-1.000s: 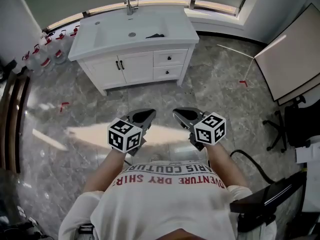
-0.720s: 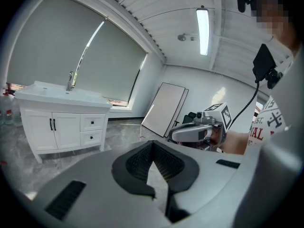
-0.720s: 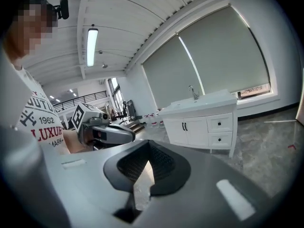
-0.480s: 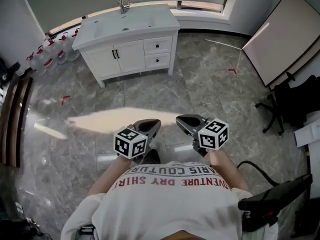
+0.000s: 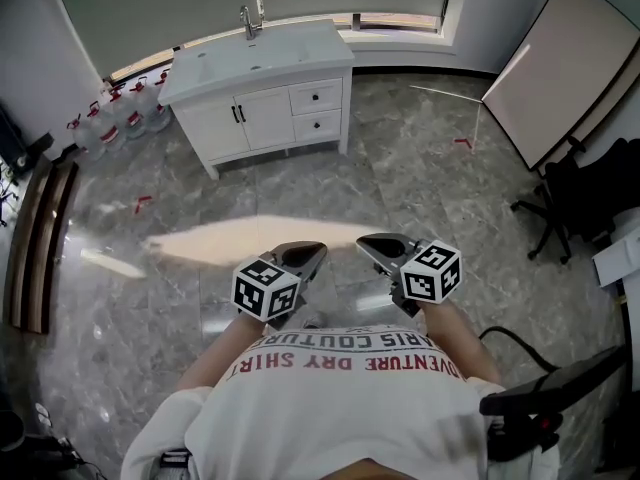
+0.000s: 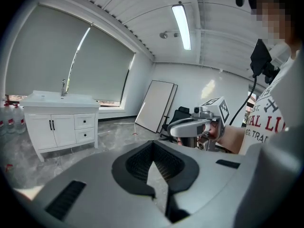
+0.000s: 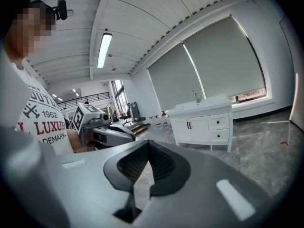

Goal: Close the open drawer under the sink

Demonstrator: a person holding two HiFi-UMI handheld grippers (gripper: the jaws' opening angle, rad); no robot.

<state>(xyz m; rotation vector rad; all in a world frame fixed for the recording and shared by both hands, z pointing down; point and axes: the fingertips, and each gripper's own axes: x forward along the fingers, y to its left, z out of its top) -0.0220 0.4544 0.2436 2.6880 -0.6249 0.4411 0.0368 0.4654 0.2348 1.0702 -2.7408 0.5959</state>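
The white sink cabinet [image 5: 258,93] stands far off against the window wall, several steps from me. Its two drawers [image 5: 316,110] sit one over the other on its right side, and both fronts look flush with the cabinet. I hold my left gripper [image 5: 310,254] and right gripper [image 5: 370,243] side by side near my chest, over the marble floor. Both are shut with nothing in them. The left gripper view shows the cabinet [image 6: 61,122] small at the left and the right gripper [image 6: 192,127] beside it. In the right gripper view the cabinet [image 7: 202,122] is at the right.
Several water bottles [image 5: 120,113] stand left of the cabinet. A large white board [image 5: 560,63] leans on the right wall, with a black office chair [image 5: 585,208] below it. A wooden bench [image 5: 35,238] lies at the left. Red tape marks [image 5: 463,142] dot the floor.
The cabinet has shrunk and slid toward the top of the head view as I backed away from it. Both grippers stay shut in front of my chest.
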